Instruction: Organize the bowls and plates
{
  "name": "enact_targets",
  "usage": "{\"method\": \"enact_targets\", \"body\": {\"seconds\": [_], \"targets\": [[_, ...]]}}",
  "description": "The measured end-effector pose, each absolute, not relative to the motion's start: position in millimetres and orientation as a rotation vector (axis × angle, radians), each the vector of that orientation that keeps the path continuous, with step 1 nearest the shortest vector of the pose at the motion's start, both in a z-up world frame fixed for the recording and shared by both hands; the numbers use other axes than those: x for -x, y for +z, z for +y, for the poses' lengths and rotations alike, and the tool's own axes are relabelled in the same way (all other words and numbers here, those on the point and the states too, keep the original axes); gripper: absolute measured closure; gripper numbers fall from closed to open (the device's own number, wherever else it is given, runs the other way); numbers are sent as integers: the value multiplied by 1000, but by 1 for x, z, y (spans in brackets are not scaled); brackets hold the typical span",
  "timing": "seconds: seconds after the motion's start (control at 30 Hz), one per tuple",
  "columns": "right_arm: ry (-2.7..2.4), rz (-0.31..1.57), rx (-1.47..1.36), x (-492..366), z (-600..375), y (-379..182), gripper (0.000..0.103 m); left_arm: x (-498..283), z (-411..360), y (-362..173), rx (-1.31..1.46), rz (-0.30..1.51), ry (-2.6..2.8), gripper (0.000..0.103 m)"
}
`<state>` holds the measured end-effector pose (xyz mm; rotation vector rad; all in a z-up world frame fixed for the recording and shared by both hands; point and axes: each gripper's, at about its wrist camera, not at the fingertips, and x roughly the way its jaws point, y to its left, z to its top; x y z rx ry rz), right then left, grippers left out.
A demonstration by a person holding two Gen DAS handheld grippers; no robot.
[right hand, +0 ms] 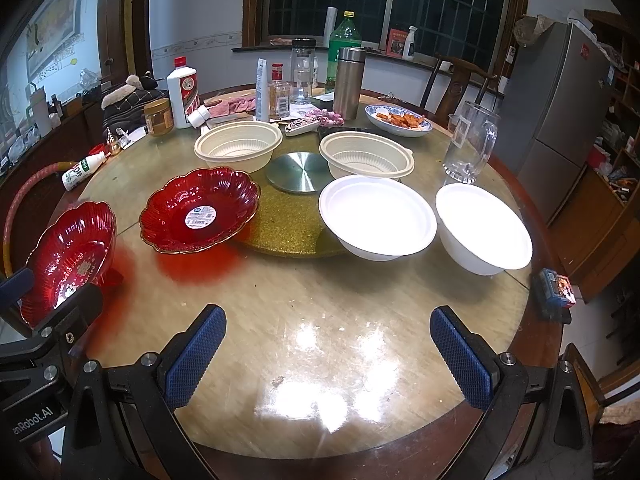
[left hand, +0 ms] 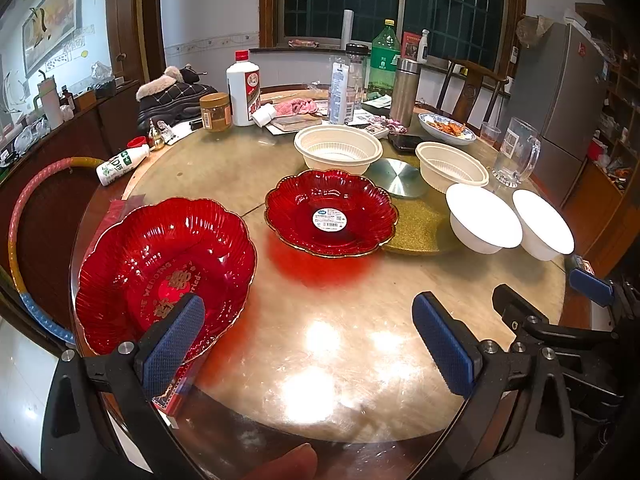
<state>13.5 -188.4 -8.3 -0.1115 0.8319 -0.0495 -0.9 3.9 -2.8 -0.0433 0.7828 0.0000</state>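
The table [right hand: 320, 320] top is glossy and lightly scratched. Both red dishes [right hand: 200, 208] are translucent, ribbed, glossy plastic. The white bowls [right hand: 376, 216] are smooth and matt. The centre disc [right hand: 298, 172] is brushed metal. Gripper pads [right hand: 196, 360] are textured blue rubber.

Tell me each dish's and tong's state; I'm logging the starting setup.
Left tongs: open, empty.
Right tongs: open, empty.
Near red plate: tilted, by the table edge.
Far red plate: upright, empty, sticker inside.
Two cream bowls: upright, apart.
Two white bowls: upright, unstacked.
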Motion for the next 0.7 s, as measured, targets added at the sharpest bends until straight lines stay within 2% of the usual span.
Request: {"method": "enact_targets", "body": {"seconds": [0.7], "targets": [[-56,841,92,-17,-197,-13,0,-4,-2,-11,43,805,2,0]]}}
